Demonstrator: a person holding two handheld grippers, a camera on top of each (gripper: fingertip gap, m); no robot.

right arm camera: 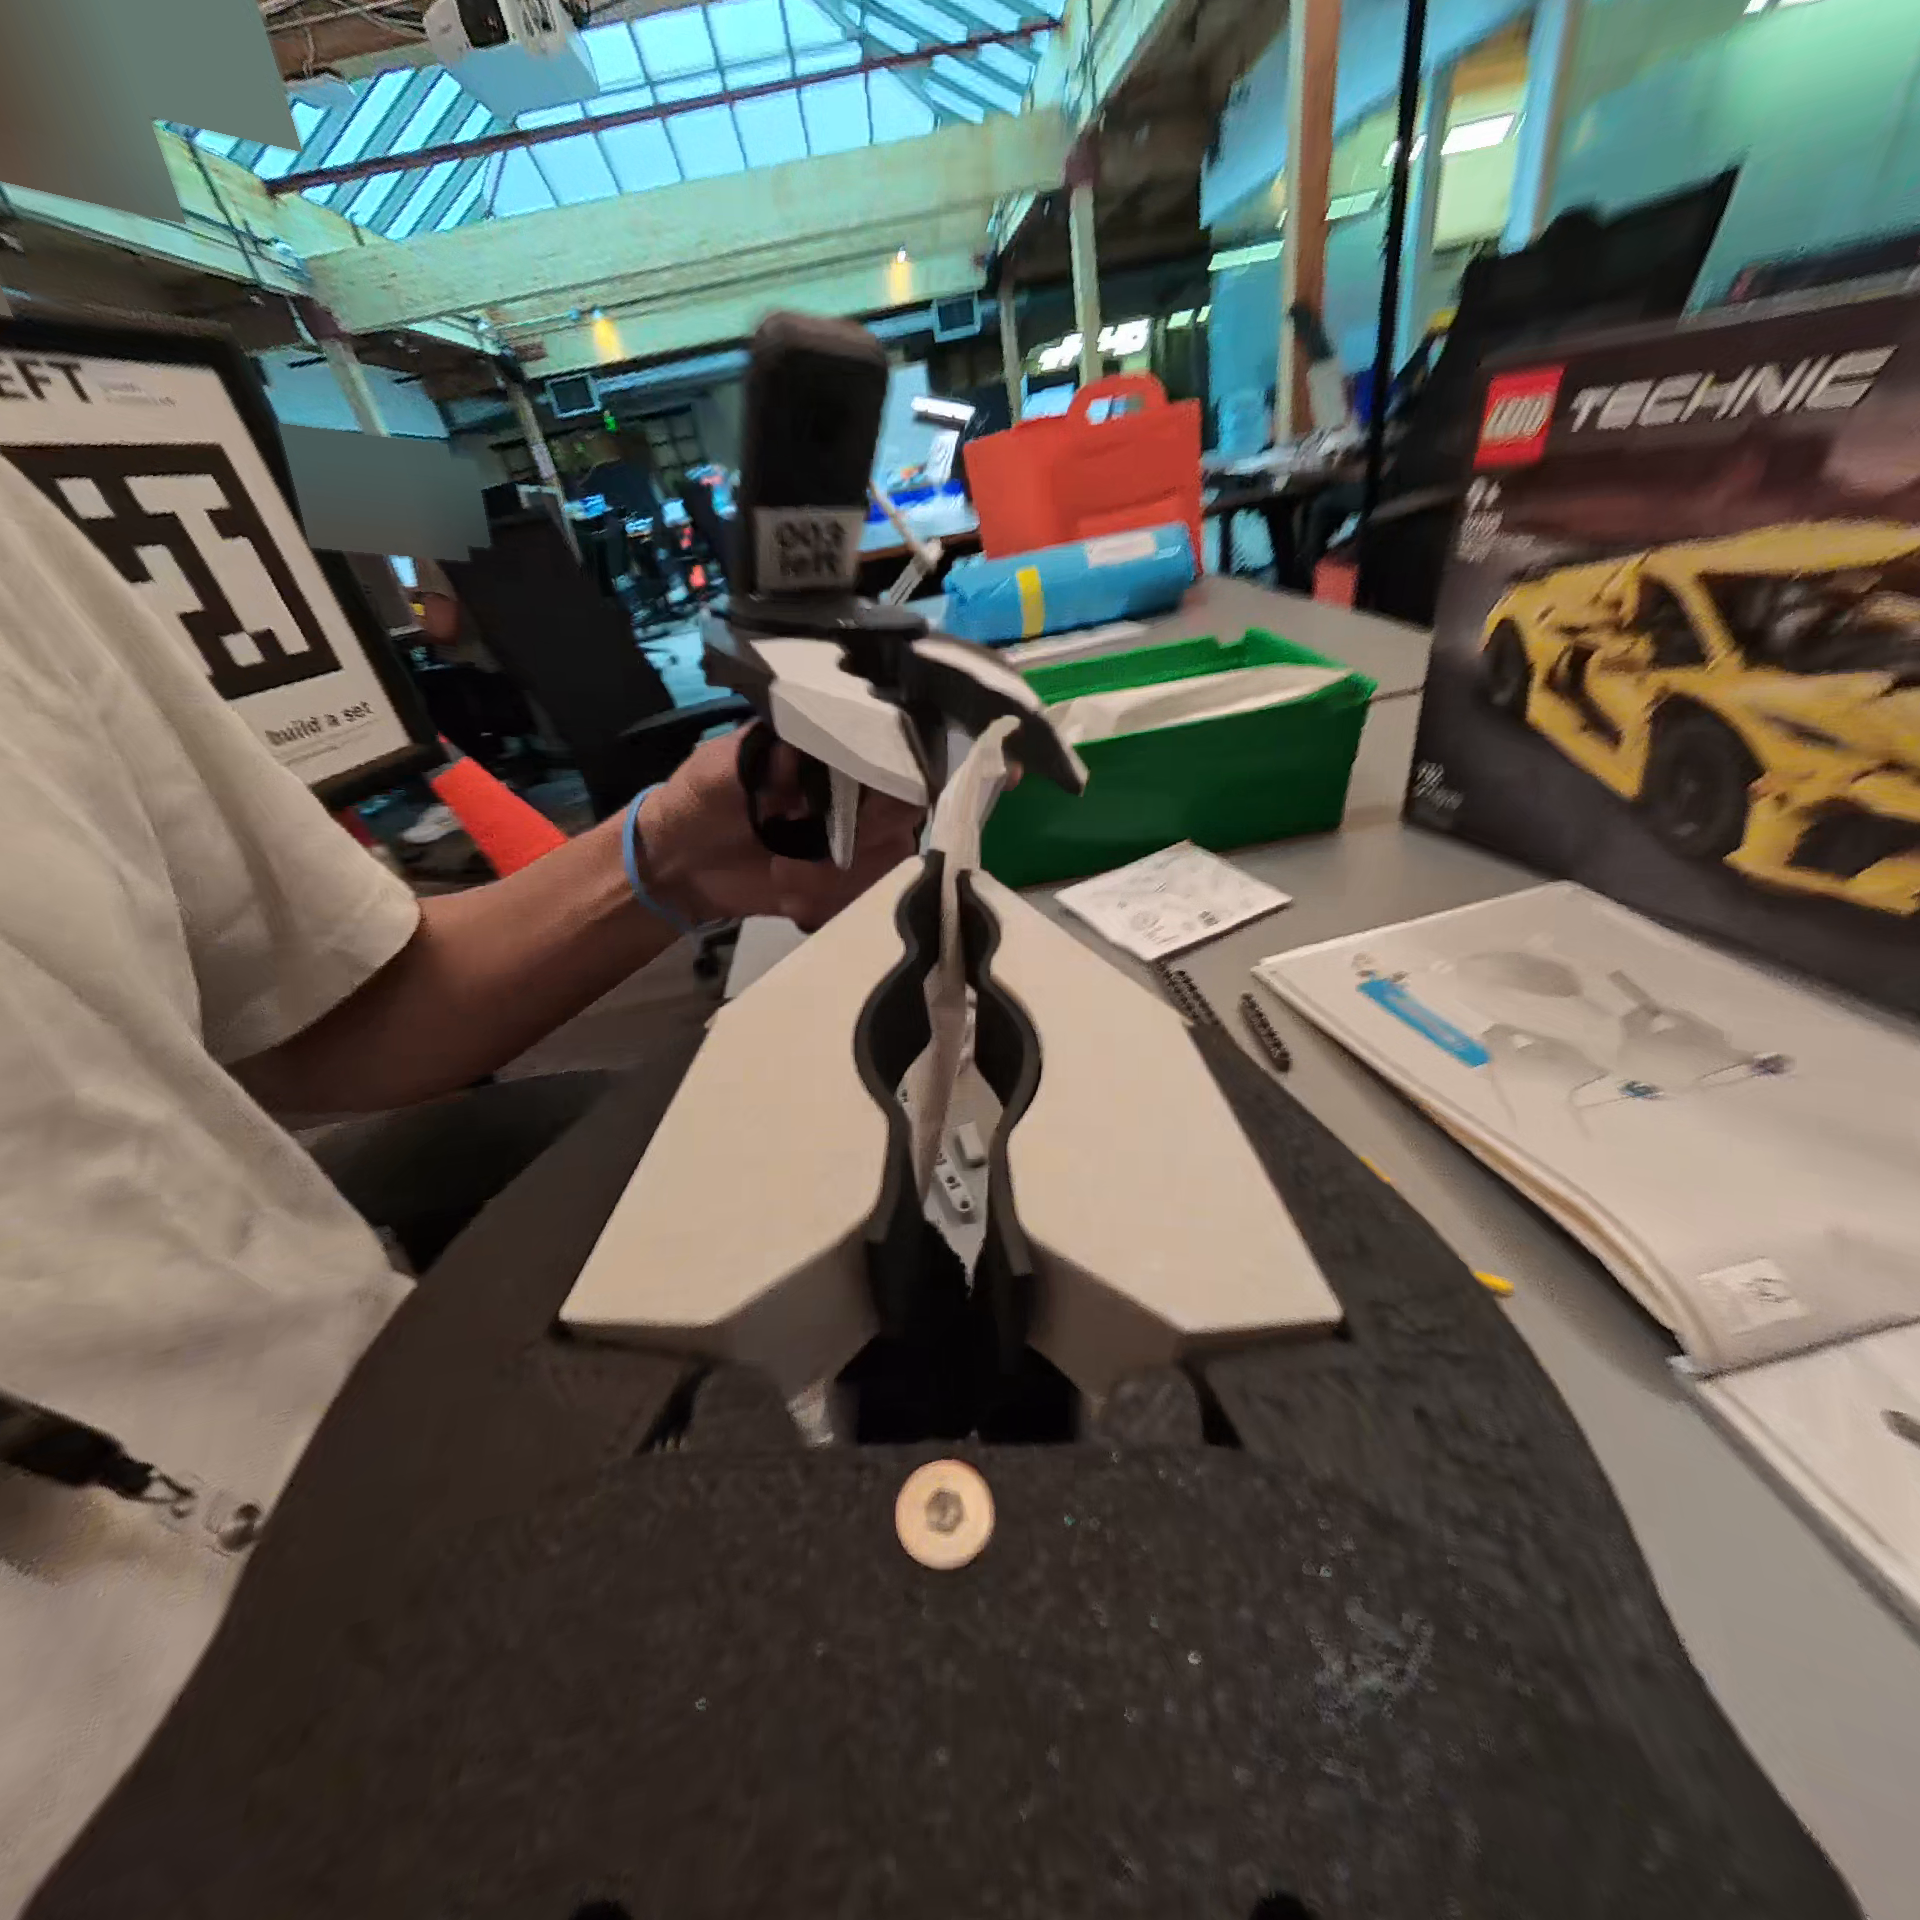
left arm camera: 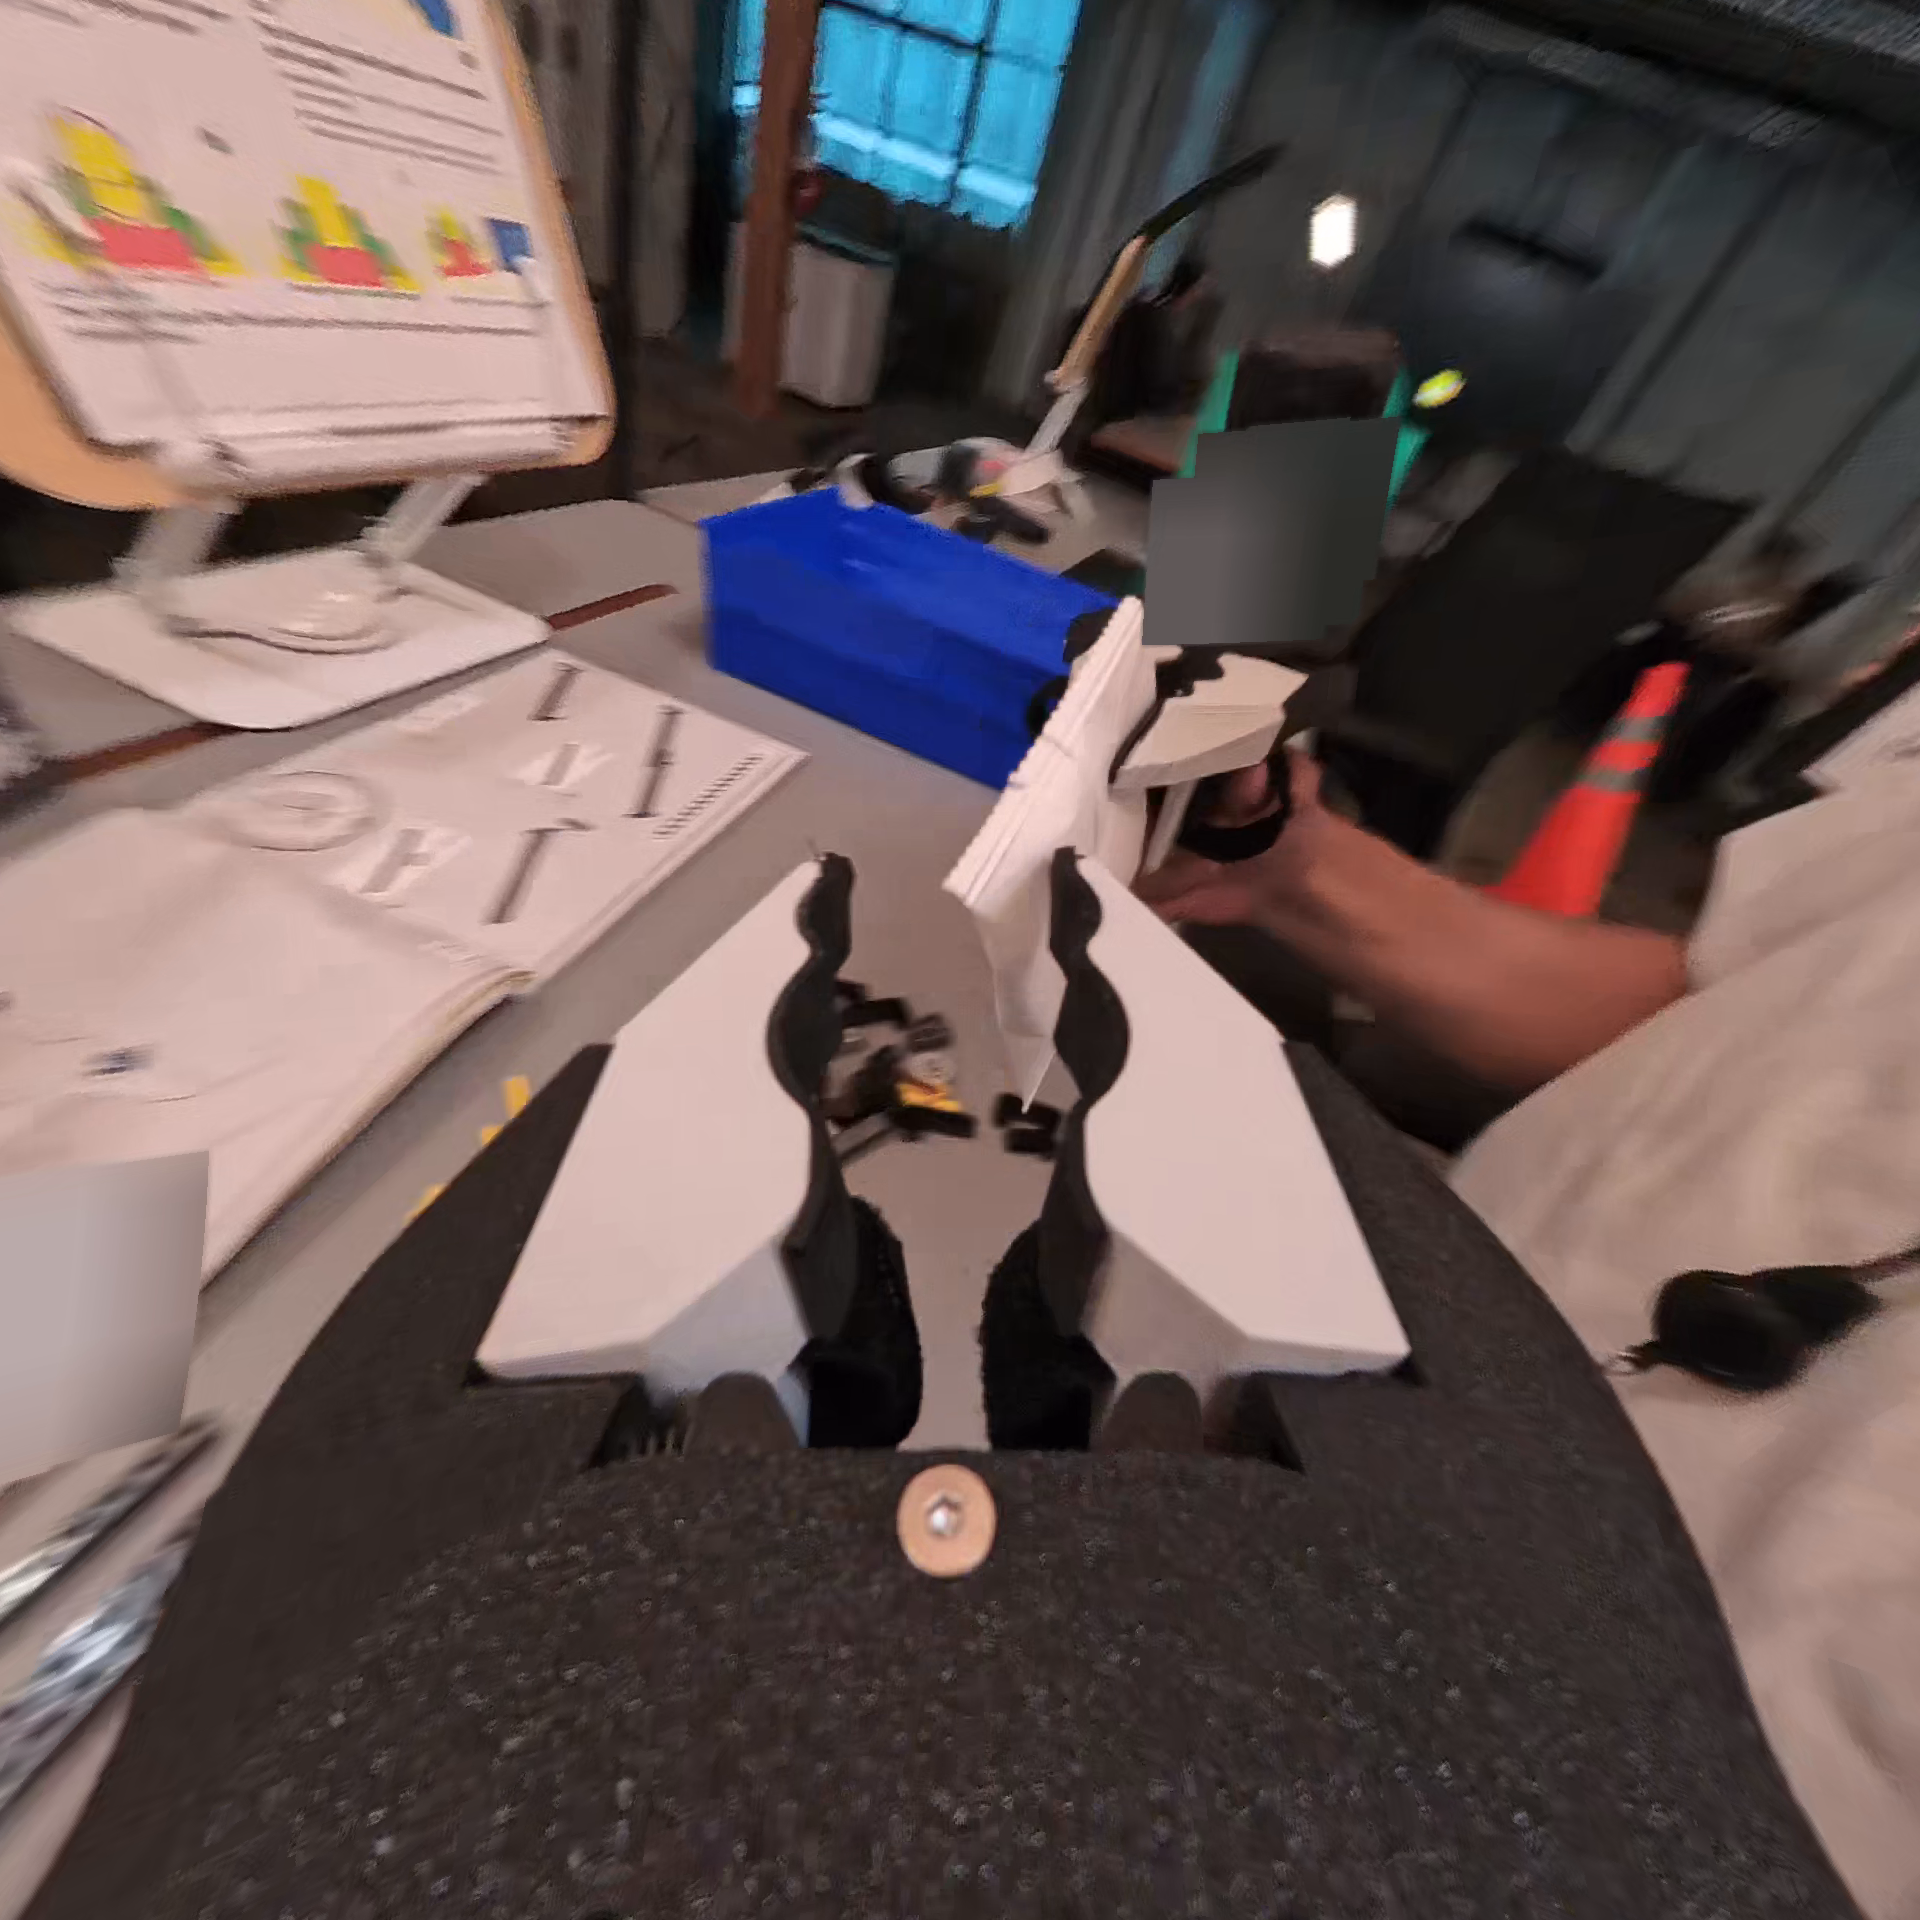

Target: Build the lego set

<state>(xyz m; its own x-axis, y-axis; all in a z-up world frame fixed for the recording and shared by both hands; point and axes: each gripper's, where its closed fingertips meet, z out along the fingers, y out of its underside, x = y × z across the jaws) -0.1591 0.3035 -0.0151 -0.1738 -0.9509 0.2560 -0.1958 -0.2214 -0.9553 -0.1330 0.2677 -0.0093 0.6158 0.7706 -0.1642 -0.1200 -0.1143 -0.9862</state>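
Observation:
My right gripper point(right arm camera: 945, 883) is shut on a crumpled white paper bag point(right arm camera: 943, 1029) that stands up between its jaws. Small grey pieces point(right arm camera: 961, 1153) show in the gap behind the bag. In the left wrist view the right gripper point(left arm camera: 1049, 769) holds the bag point(left arm camera: 1013, 966) hanging over the table. My left gripper point(left arm camera: 945, 883) is open, and the bag's edge lies against its right finger point(left arm camera: 1081, 997). Loose black and yellow Lego pieces point(left arm camera: 904, 1091) lie on the grey table below it. The left gripper point(right arm camera: 992, 779) also shows in the right wrist view at the bag's top.
A blue bin point(left arm camera: 883, 623), an open instruction booklet point(left arm camera: 416, 862) and a sheet on a stand point(left arm camera: 270, 229) are to the left and behind. A green bin point(right arm camera: 1164, 769), the set's box point(right arm camera: 1683, 644), a booklet point(right arm camera: 1621, 1081), a leaflet point(right arm camera: 1169, 899) and black beams point(right arm camera: 1262, 1029) are to the right. There is about 5 cm between the tips of the two grippers.

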